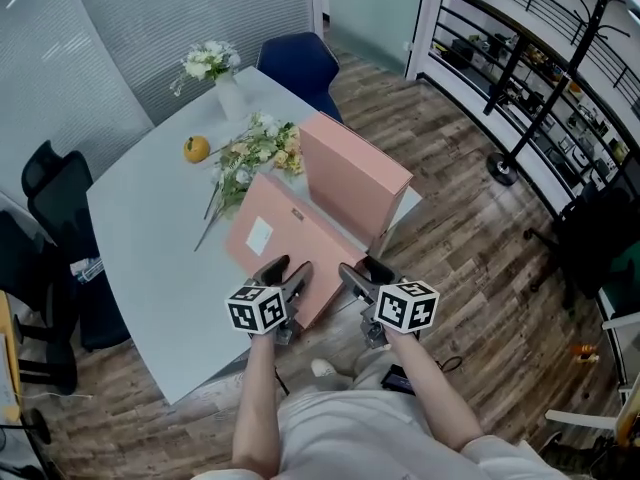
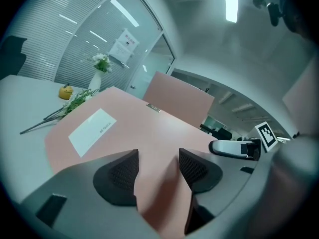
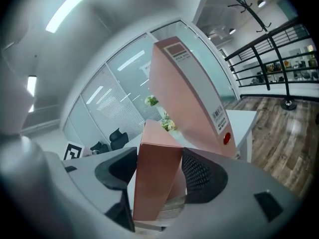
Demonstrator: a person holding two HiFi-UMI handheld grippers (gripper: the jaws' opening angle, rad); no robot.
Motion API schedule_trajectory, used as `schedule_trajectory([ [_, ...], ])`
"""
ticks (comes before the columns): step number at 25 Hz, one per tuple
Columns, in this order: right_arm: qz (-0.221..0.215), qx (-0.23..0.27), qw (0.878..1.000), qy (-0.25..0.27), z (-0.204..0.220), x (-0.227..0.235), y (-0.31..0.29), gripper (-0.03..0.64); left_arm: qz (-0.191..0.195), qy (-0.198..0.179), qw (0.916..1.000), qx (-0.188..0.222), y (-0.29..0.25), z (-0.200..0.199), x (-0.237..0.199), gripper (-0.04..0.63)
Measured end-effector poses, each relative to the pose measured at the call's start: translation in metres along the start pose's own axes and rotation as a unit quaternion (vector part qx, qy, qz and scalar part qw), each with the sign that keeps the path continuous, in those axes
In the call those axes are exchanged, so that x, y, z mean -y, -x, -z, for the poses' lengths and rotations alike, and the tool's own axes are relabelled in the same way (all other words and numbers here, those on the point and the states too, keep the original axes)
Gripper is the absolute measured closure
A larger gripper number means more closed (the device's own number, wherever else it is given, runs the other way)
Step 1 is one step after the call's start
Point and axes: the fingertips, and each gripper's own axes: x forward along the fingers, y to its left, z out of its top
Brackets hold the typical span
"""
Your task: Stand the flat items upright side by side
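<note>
Two pink box files are on the white table (image 1: 150, 238). One box file (image 1: 352, 176) stands upright at the table's right edge, also visible in the left gripper view (image 2: 180, 101) and the right gripper view (image 3: 192, 91). The second box file (image 1: 272, 230), with a white label, is tilted, its near end raised off the table. My left gripper (image 1: 285, 271) is shut on its near edge (image 2: 124, 133), pink board filling the gap between the pads. My right gripper (image 1: 362, 271) clamps the same file's narrow side (image 3: 155, 178) at the near right corner.
Loose flowers (image 1: 255, 153) lie behind the tilted file. An orange (image 1: 196, 149) and a white vase of flowers (image 1: 218, 73) sit farther back. A blue chair (image 1: 300, 63) stands beyond the table, black chairs (image 1: 55, 188) to the left. Wooden floor lies right.
</note>
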Motion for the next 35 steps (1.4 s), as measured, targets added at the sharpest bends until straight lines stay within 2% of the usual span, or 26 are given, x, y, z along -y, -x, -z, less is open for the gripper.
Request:
schedule_trajectory([
  [10,0.017,0.011,0.992,0.125,-0.015,-0.028,0.013,0.322,0.011,0.019,0.9995,0.021,0.009,-0.005,0.008,0.341],
  [23,0.042,0.009,0.967,0.251,-0.021,-0.043,0.024,0.322,0.045,0.069,0.9963,0.026,0.006,-0.001,0.016,0.334],
  [32,0.063,0.003,0.927,0.369,-0.017,-0.061,0.024,0.325,0.062,0.114,0.9910,0.035,0.005,0.005,0.011,0.334],
  [35,0.068,-0.001,0.916,0.396,-0.013,-0.064,0.024,0.327,0.066,0.117,0.9903,0.034,0.006,0.010,0.008,0.334],
])
